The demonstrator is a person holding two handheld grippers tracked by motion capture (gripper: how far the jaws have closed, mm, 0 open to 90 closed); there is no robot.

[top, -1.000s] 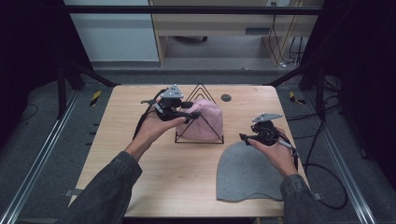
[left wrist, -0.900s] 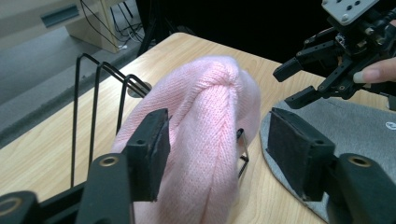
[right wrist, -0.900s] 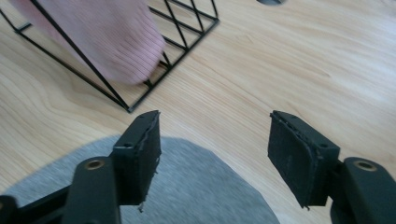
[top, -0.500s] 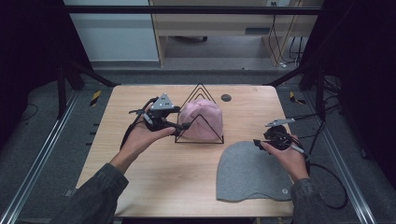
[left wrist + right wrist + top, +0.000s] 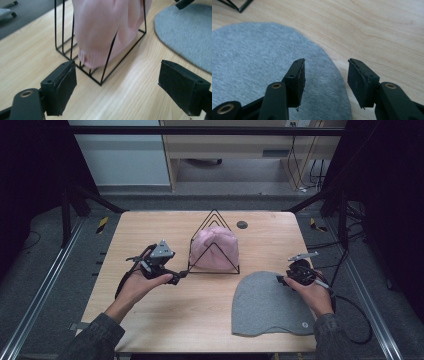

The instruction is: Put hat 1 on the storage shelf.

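Gaping left tool — empty

Left tool held with jaws wide apart, low over the wooden bench. Just ahead, a pink knit hat draped inside a black wire rack. Grey hat flat at upper right.

Ribbed pink knit hat, wire rack
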